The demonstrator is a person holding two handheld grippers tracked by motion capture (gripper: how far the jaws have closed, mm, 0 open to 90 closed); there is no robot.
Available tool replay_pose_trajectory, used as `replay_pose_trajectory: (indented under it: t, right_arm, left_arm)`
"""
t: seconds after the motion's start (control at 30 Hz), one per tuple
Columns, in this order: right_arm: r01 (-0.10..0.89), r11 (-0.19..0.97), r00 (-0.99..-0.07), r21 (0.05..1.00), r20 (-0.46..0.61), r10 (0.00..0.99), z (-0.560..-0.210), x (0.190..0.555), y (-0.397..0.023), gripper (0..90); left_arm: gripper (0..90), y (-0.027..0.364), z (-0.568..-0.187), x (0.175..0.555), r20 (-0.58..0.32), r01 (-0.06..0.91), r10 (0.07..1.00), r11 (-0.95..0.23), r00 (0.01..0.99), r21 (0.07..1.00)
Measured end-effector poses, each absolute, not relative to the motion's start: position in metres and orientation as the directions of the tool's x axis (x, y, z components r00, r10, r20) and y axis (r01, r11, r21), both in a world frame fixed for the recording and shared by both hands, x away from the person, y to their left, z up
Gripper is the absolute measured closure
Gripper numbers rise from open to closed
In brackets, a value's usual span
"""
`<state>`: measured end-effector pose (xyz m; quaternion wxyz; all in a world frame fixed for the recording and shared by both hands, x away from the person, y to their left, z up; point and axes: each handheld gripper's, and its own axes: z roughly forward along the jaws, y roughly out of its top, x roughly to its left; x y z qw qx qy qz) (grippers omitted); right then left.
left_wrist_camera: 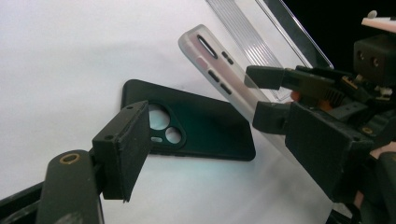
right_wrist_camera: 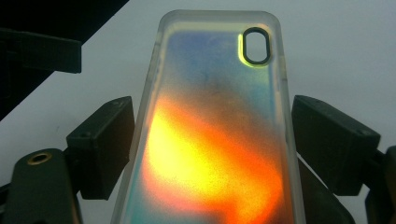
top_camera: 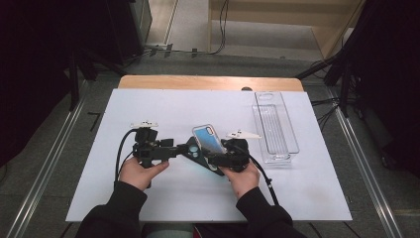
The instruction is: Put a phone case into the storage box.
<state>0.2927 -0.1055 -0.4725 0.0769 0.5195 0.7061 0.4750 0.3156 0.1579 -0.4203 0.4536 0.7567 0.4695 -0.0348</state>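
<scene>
From above, the right claw point(top_camera: 218, 154) grips a frosted phone case point(top_camera: 209, 138) by its long edges, tilting it up off the white tabletop point(top_camera: 297, 198), apparently bound for the clear tray point(top_camera: 275, 126) nearby. Along the left claw point(left_wrist_camera: 187, 154), jaws open and empty, a black phone case point(left_wrist_camera: 201, 130) lies flat. The right claw's camera shows the held case glowing blue, orange and yellow.

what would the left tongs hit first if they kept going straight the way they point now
Most likely the black phone case lying flat on the white table just ahead of the open left tongs; depth is unclear, so they might skim over it.
</scene>
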Motion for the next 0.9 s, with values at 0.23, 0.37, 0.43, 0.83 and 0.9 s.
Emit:
replay_pose_trajectory:
  t: [0.23,0.37,0.43,0.83,0.9]
  right_arm:
    - [0.64,-0.011,-0.453,0.768,0.389,0.802,-0.475,0.29,-0.096,14.6]
    - [0.64,-0.046,-0.441,0.767,0.416,0.795,-0.476,0.289,-0.093,14.6]
    - [0.637,-0.054,-0.443,0.769,0.423,0.79,-0.477,0.289,-0.092,14.6]
    - [0.628,-0.093,-0.449,0.772,0.458,0.768,-0.476,0.285,-0.084,14.6]
    - [0.625,-0.097,-0.451,0.775,0.46,0.765,-0.476,0.283,-0.082,14.6]
  left_arm:
    - [23.7,0.149,-0.419,0.323,-0.435,0.739,0.716,-0.169,0.547,0.652]
    - [25.5,0.146,-0.42,0.328,-0.475,0.761,0.707,-0.14,0.525,0.633]
    - [25.5,0.145,-0.421,0.331,-0.496,0.773,0.702,-0.123,0.511,0.622]
    - [27.7,0.136,-0.42,0.34,-0.53,0.798,0.718,-0.06,0.452,0.599]
    - [28.9,0.134,-0.421,0.341,-0.534,0.803,0.722,-0.05,0.44,0.593]
